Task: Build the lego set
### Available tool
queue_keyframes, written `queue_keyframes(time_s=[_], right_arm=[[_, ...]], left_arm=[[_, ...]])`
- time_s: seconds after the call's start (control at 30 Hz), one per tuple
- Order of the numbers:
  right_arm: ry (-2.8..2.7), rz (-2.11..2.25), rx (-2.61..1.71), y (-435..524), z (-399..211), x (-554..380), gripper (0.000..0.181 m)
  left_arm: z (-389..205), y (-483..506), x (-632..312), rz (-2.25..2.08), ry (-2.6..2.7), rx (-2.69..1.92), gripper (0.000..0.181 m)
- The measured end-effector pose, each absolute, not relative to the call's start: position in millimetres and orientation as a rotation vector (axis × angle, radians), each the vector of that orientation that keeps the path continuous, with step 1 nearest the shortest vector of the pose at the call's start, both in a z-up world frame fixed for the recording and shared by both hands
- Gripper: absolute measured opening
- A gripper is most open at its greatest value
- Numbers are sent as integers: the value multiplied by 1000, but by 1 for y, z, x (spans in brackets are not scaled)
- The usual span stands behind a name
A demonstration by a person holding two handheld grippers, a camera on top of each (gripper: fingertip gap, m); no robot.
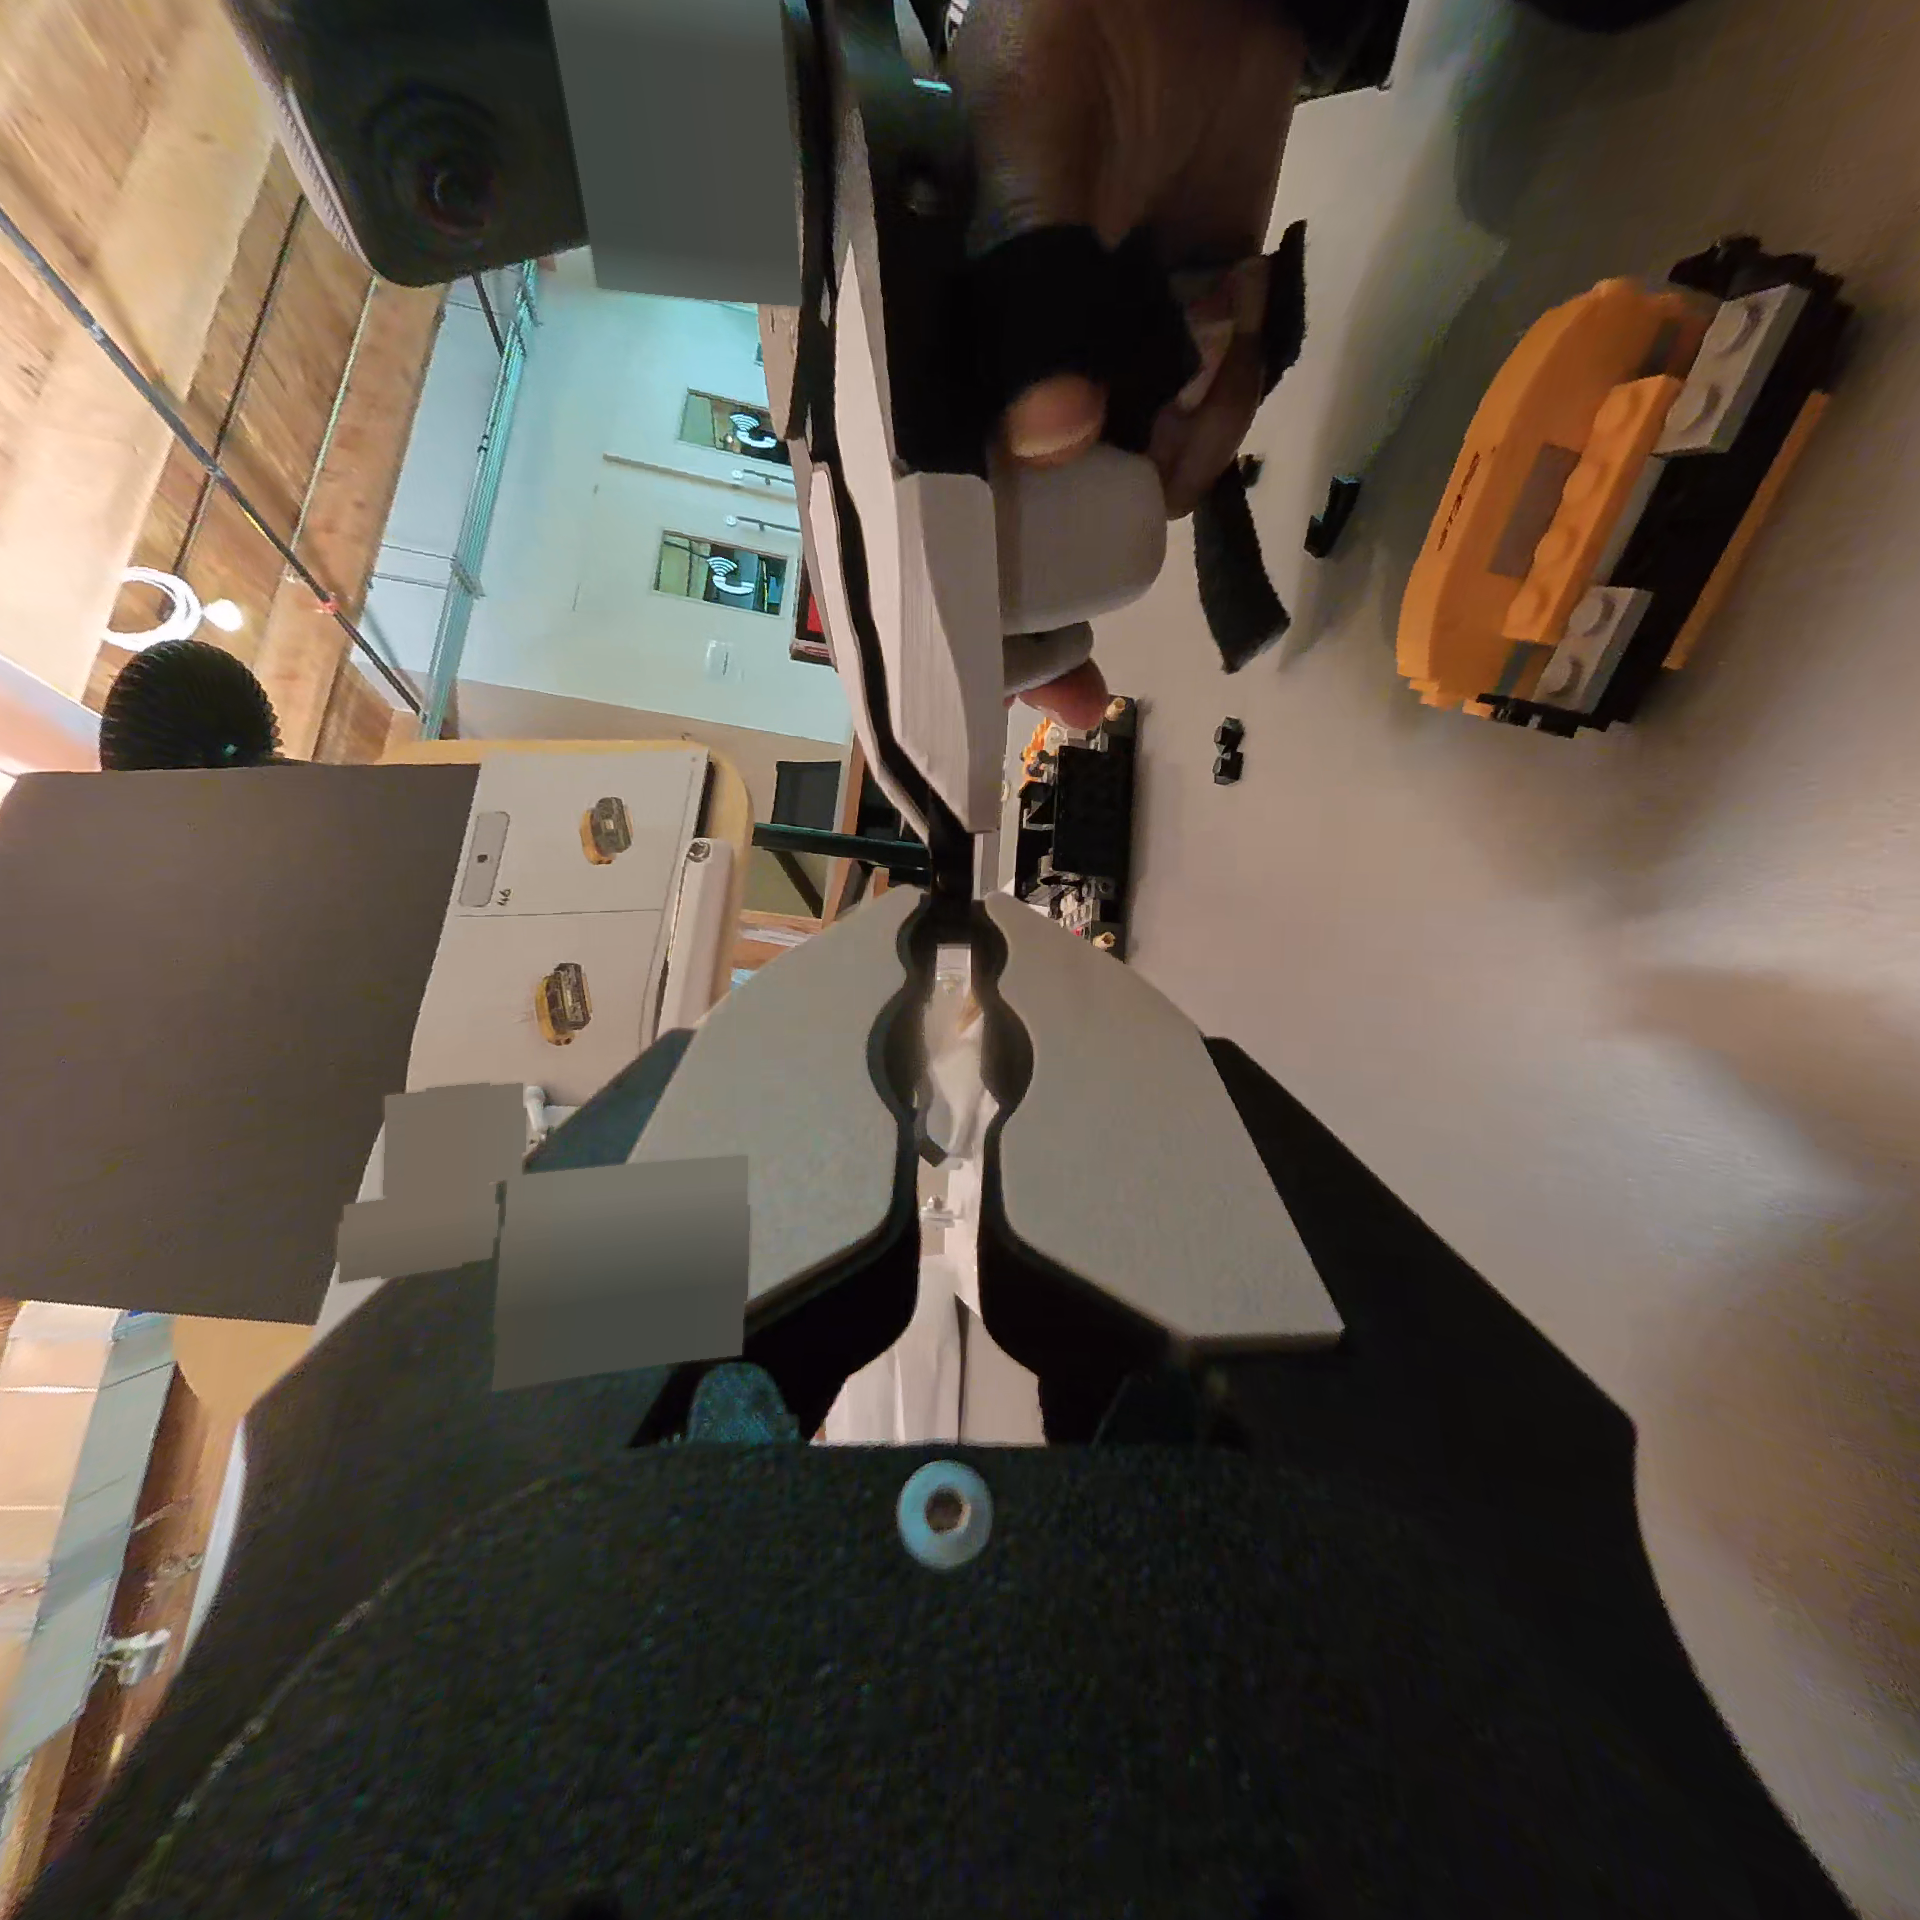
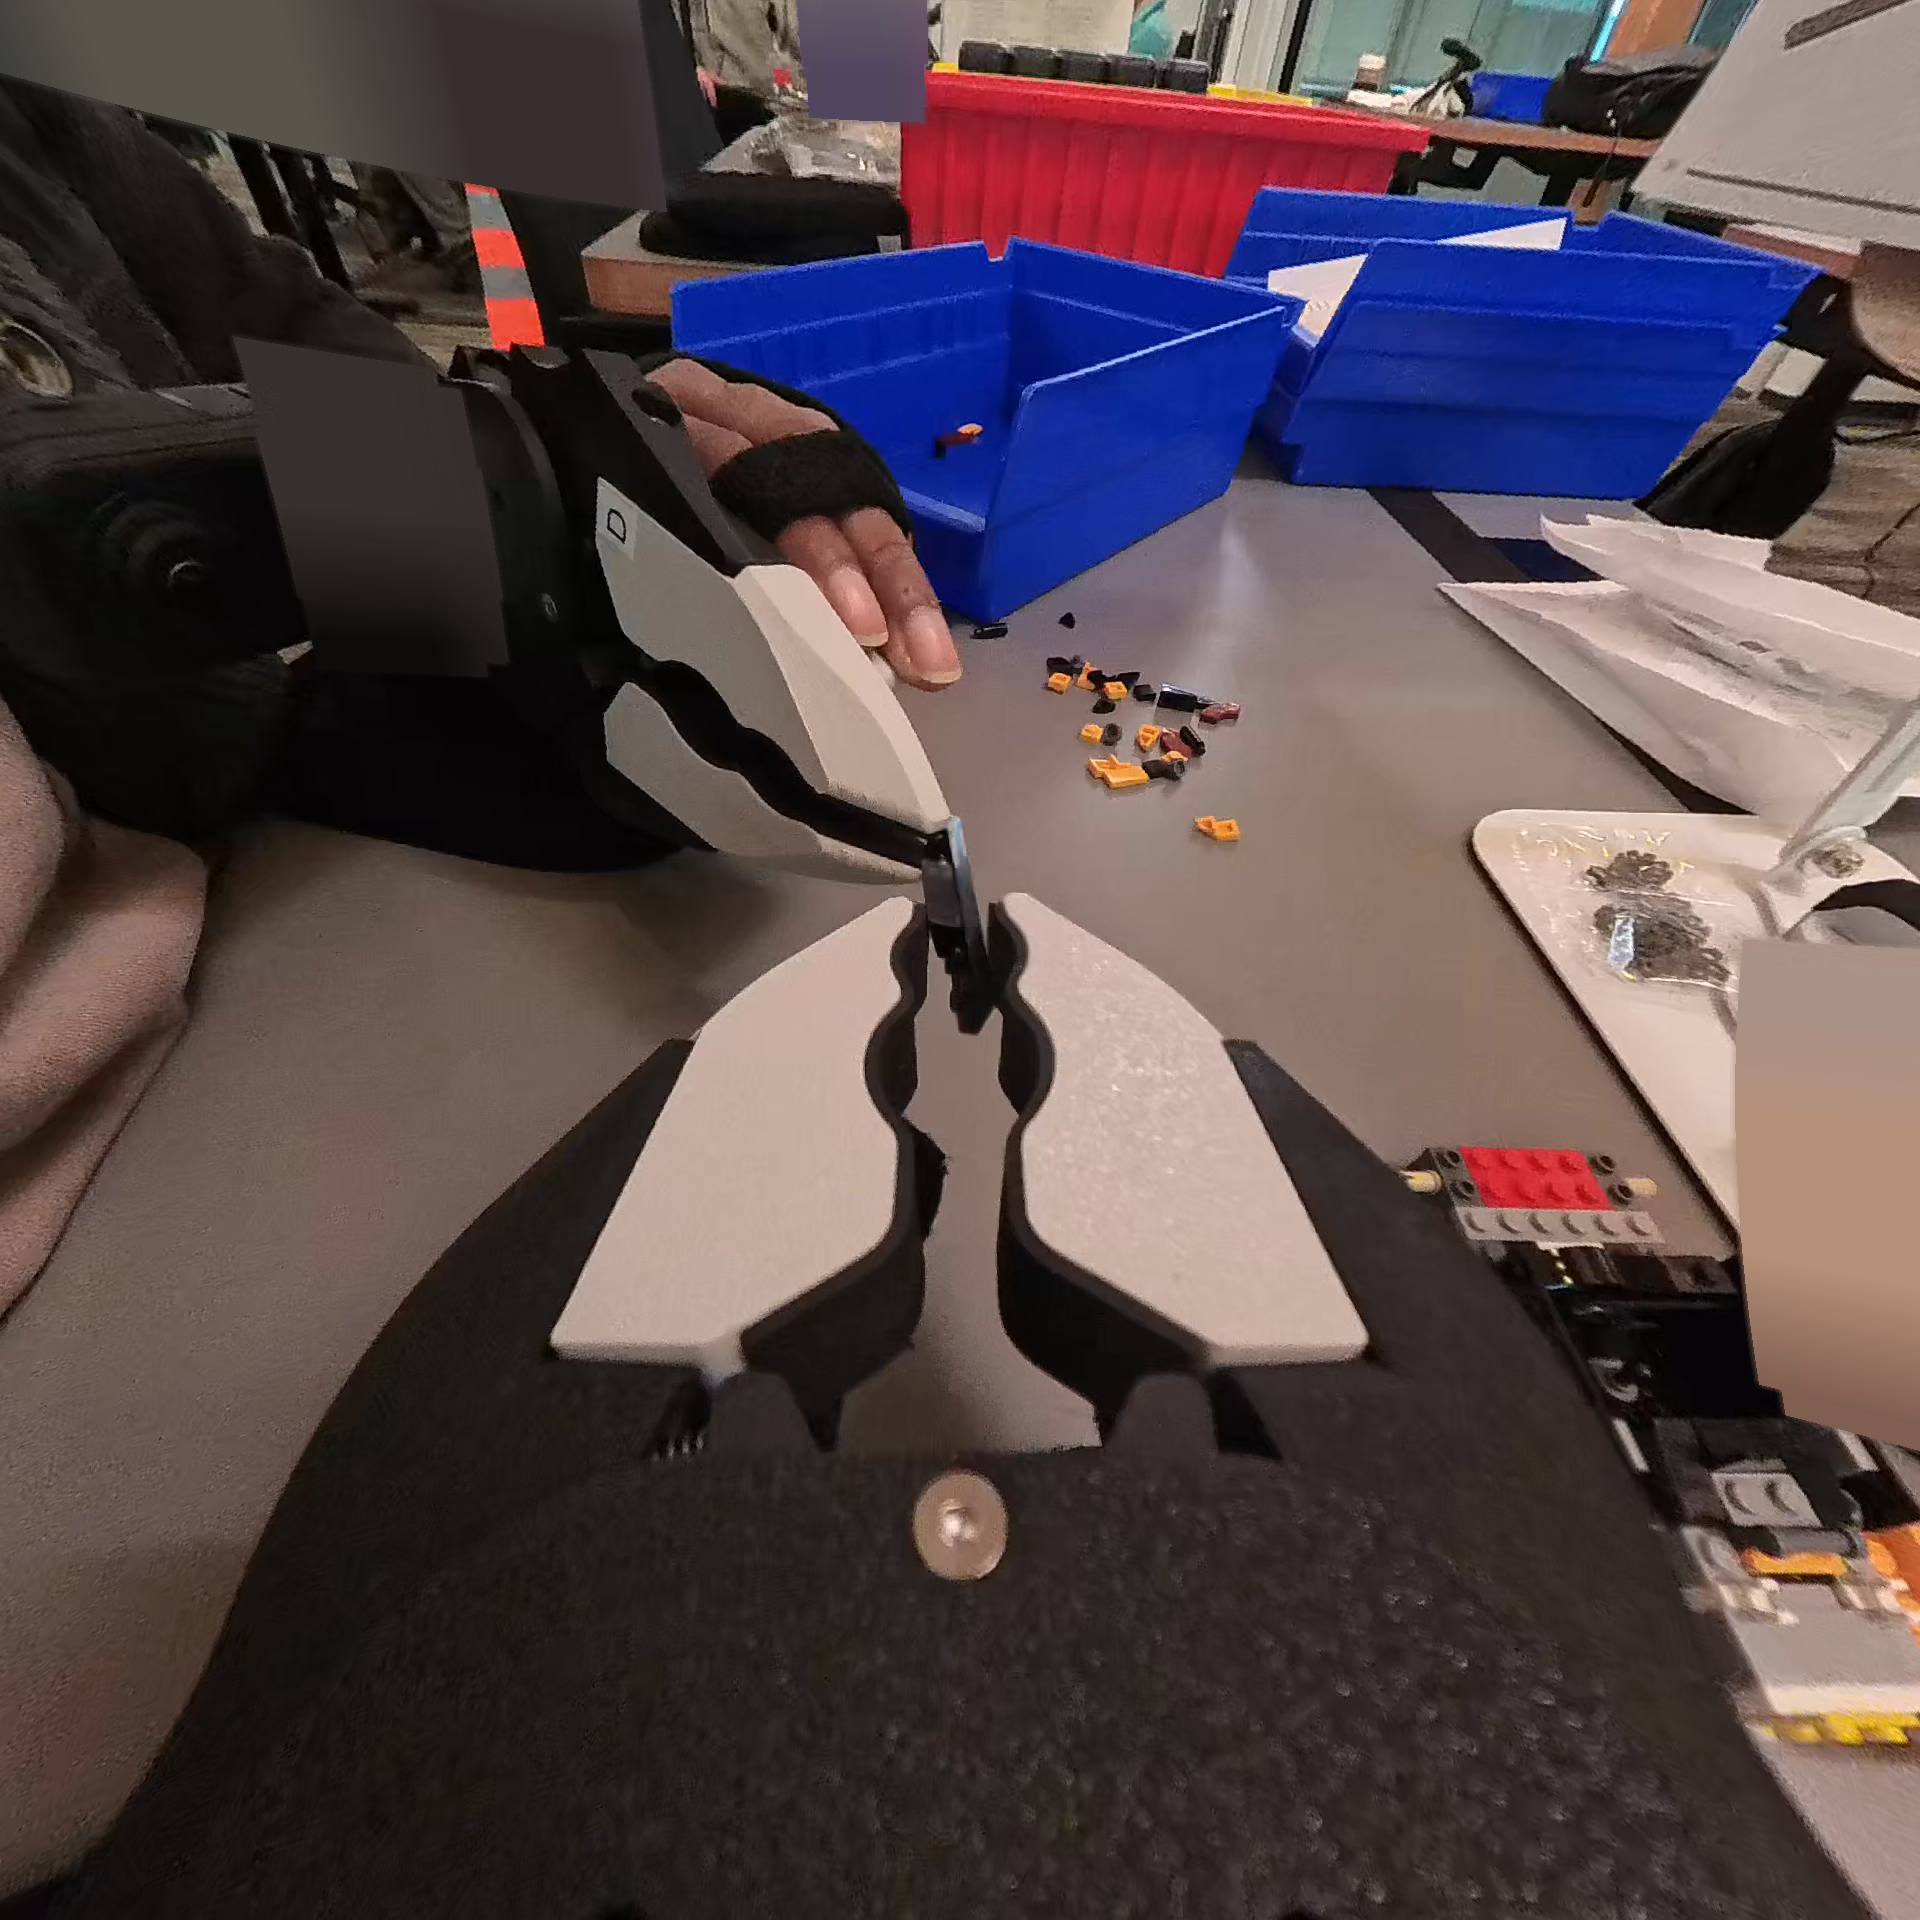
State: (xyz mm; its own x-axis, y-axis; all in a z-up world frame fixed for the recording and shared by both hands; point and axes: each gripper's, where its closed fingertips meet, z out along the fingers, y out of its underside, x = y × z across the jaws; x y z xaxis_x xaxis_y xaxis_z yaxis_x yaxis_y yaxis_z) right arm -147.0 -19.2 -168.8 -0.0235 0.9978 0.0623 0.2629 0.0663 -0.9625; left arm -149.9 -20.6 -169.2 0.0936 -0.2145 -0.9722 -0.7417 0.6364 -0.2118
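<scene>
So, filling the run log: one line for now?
left gripper: shut on black piece | right gripper: shut on same piece | above table

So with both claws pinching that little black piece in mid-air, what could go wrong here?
1. The small black piece is held only at both claws' tips, the right claw and the left claw; it may slip and drop.
2. If it falls near the loose pieces on the table, it may be hard to find.
</scene>
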Motion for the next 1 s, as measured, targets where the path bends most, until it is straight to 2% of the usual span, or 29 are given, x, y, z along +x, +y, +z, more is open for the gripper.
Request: queue_keyframes(time_s=[0.2, 0.23, 0.37, 0.43, 0.47, 0.57, 1.0], right_arm=[[-1453, 978, -1262, -23, -164, -147, 8], [-1450, 941, -1242, -21, -163, -146, 8], [-1471, 810, -1111, -23, -154, -142, 8], [-1508, 758, -1046, -31, -153, -145, 8], [-1523, 749, -1024, -36, -153, -146, 8], [-1550, 719, -979, -42, -154, -149, 8], [-1578, 780, -1058, -46, -162, -151, 12]], left_arm=[[-164, -22, -150, 410, 1426, -860, 6], [-162, -22, -151, 347, 1403, -886, 10], [-153, -23, -152, -217, 1250, -1155, 35], [-150, -29, -148, -571, 1176, -1282, 40], [-150, -32, -147, -674, 1160, -1309, 37], [-152, -42, -144, -752, 1196, -1315, 8], [-161, -45, -143, -530, 1323, -1273, 5]])
